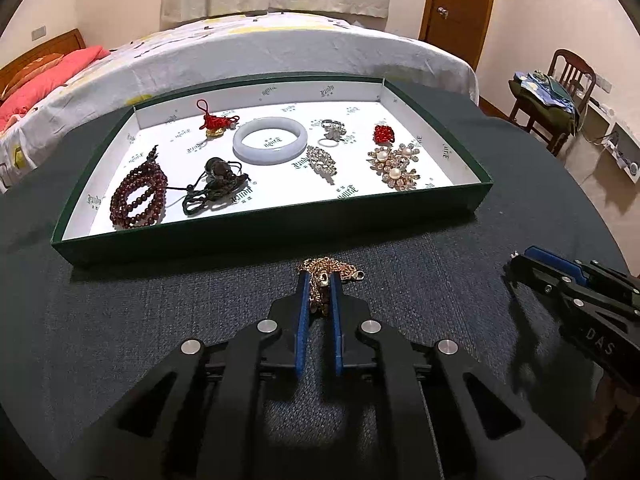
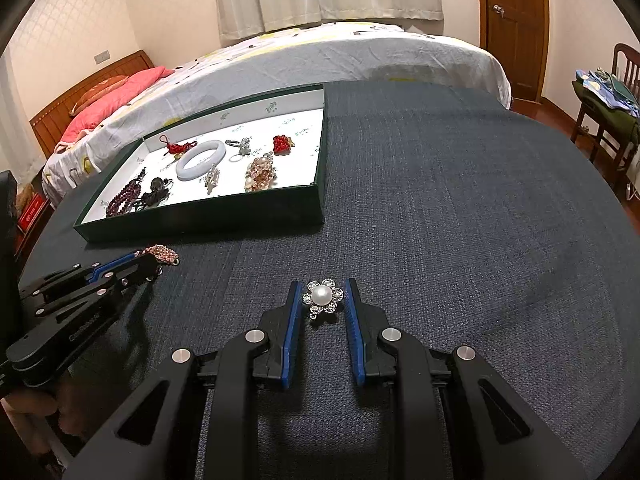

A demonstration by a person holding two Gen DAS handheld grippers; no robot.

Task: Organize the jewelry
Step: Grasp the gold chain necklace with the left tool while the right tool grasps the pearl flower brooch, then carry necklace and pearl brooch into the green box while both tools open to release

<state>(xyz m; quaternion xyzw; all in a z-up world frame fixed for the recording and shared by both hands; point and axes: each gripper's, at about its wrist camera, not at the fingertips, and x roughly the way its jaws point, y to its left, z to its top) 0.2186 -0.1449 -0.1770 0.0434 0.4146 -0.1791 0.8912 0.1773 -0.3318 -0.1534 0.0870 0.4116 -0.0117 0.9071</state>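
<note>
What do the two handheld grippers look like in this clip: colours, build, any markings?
Both match: the left gripper and right gripper are matte black linkage frames with triangular cut-outs and round silver pivot pins. Each has two narrow fingers faced with blue pads, ribbed on the right one. White lettering, partly readable as "DAS", runs along the right gripper's side in the left wrist view. No cables or sleeves show.

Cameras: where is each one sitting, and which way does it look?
Left wrist: rides the left gripper, facing tray and bed; fingers clamp gold chain.
Right wrist: rides the right gripper, around pearl brooch; a hand shows.
Shared: tray, white bangle, each other's gripper.
</note>
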